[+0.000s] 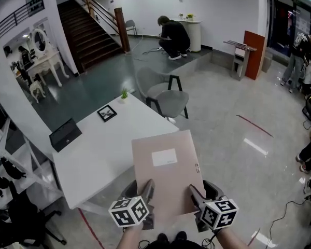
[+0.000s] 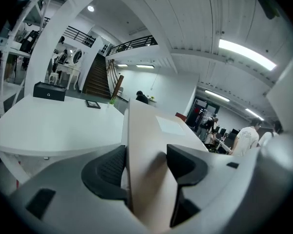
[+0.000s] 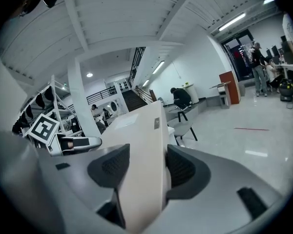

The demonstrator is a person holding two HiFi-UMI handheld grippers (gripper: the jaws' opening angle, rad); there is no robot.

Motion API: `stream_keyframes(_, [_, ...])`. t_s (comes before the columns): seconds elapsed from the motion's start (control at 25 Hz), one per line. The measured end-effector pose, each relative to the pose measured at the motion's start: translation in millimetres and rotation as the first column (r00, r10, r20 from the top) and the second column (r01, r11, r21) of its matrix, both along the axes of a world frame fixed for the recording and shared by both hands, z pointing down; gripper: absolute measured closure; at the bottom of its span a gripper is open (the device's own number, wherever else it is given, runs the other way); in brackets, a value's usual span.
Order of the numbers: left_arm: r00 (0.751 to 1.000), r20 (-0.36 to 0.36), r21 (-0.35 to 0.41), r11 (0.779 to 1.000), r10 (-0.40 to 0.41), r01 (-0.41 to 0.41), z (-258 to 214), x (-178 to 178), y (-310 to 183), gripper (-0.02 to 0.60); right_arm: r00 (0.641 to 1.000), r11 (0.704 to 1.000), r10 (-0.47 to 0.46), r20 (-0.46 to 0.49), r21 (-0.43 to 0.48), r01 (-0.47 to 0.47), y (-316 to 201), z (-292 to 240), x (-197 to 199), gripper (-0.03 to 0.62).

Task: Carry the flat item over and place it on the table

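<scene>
From the head view, a flat pale-beige card folder (image 1: 168, 170) with a white label (image 1: 164, 157) lies between both tongs. Its near edge is at the left tongs (image 1: 149, 187) and the right tongs (image 1: 196, 192). Its far part reaches over the near corner of the white rectangular desk (image 1: 101, 149); whether it rests on the desk I cannot tell. On the desk stand a black box (image 1: 65, 134) at the left edge, a small black picture frame (image 1: 107, 113) and a little green plant in a white pot (image 1: 124, 95) at the far corner. A grey shell chair (image 1: 163, 95) stands just beyond the desk. Farther off, a person in black (image 1: 173, 35) crouches by a low platform.

In the left gripper view, the left tongs (image 2: 146, 156) are released and spread wide. The folder (image 2: 151, 126) passes between the dark pads, lying against the left-hand pad with a shadowed gap to the other. The desk (image 2: 53, 126) stretches away on the left, with the black box (image 2: 49, 90) at its far side.

In the right gripper view, the right tongs (image 3: 146, 164) also stand released. The folder (image 3: 141, 135) sits between the pads, close against the right-hand one and clear of the other. The chair (image 3: 183, 126) shows past the folder's far edge.
</scene>
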State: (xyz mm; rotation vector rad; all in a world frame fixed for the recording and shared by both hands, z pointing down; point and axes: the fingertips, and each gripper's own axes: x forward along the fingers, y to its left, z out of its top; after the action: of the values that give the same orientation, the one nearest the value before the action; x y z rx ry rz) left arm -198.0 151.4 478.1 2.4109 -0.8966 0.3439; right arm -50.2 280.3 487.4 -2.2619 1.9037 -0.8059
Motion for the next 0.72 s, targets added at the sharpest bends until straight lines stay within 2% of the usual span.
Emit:
stream_keyframes(0.44, [1.000, 0.009, 0.005, 1.000, -0.022, 0.022, 1, 12, 6, 0.318, 1.000, 1.000, -0.017, 0.003, 0.006, 0.017, 2, 0, 15, 0.362])
stream_keyframes(0.72, [1.000, 0.020, 0.004, 1.000, -0.017, 0.017, 6, 30, -16, 0.318, 1.000, 1.000, -0.006, 0.011, 0.008, 0.006, -19, 5, 33, 0.362])
